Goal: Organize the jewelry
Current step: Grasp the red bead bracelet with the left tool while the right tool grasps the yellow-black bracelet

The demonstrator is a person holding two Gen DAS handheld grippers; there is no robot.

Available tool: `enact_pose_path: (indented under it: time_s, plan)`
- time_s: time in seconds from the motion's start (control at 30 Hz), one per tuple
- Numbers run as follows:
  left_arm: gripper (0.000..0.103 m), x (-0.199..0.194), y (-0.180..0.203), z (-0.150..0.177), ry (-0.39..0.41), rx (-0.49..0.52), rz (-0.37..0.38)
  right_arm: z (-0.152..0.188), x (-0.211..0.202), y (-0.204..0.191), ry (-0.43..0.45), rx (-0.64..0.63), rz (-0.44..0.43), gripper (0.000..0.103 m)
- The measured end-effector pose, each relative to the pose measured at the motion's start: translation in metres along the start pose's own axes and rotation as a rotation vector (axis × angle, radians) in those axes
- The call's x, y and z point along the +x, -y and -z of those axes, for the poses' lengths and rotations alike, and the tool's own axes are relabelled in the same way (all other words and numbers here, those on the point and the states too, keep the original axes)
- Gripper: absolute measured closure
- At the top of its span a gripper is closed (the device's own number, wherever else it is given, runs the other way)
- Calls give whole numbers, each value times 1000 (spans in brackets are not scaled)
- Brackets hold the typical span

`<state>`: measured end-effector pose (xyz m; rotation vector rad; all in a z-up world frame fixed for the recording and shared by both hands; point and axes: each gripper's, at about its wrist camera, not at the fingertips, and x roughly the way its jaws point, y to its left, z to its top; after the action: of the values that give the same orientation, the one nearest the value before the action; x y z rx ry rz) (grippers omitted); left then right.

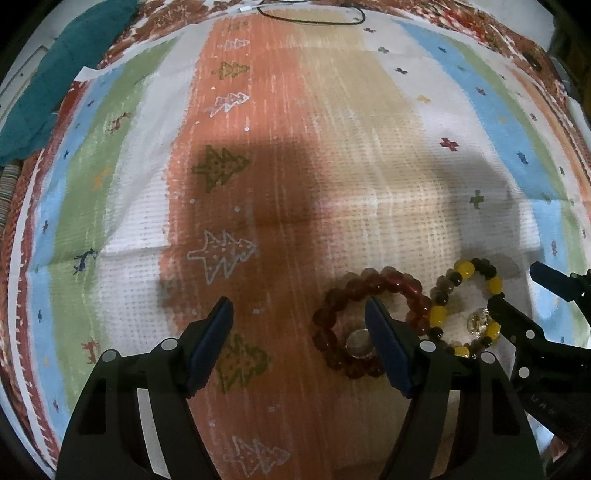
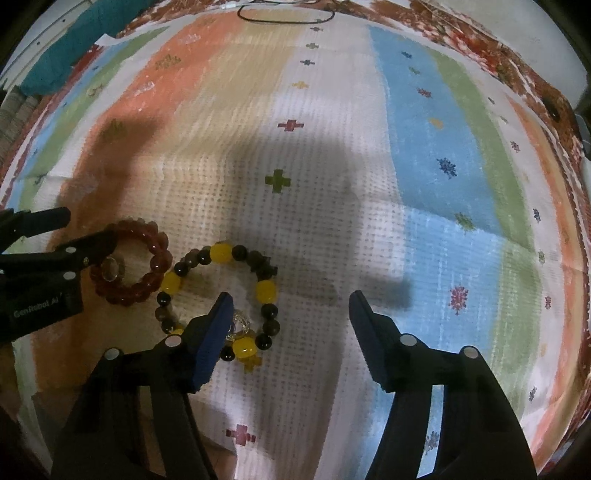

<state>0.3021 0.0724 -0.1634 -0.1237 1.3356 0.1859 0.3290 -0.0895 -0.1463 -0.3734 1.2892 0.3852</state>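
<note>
A dark red bead bracelet (image 1: 391, 284) with a clear charm lies on the striped cloth, touching a yellow-and-dark bead bracelet (image 1: 476, 269) to its right. My left gripper (image 1: 299, 310) is open and empty; its right finger hangs over the red bracelet's middle. In the right wrist view, the red bracelet (image 2: 155, 258) lies at left and the yellow-and-dark bracelet (image 2: 225, 254) beside it. My right gripper (image 2: 290, 304) is open and empty; its left finger covers the near side of the yellow-and-dark bracelet.
The striped patterned cloth (image 1: 258, 110) covers the whole surface. A black cord loop (image 1: 314, 16) lies at its far edge. A teal cloth (image 1: 62, 74) lies at the far left. Each gripper shows at the edge of the other's view.
</note>
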Motion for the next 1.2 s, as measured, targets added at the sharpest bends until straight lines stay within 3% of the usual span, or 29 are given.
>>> enact_pose_path:
  time_s: [0.17,0.23,0.3,0.4,0.43,0.47,0.57,0.9,1.2]
  plan:
    - [32,11,2,-2,-16,7,-8,-1,7,-2,-6,-17,0,48]
    - [33,12,4,-3,-10,16,-15,-2,7,-4,-3,-25,5,57]
    - [39,12,6,-2,-2,26,-9,-3,8,-5,-1,-35,15,66]
    - [55,11,6,-1,4,31,-9,-2,9,-3,4,-38,20,83]
    - [65,10,3,-1,5,20,-10,-2,9,-2,6,-35,21,91]
    - [74,10,1,-1,5,10,-10,-3,9,0,10,-32,20,91]
    - [87,9,-6,2,6,-3,-10,-4,6,4,34,-27,28,91]
    - [90,-18,-17,16,41,-43,16,-7,-26,7,131,-27,23,91]
    - [90,-48,-12,19,111,-29,31,-5,-53,-3,176,-28,-58,91]
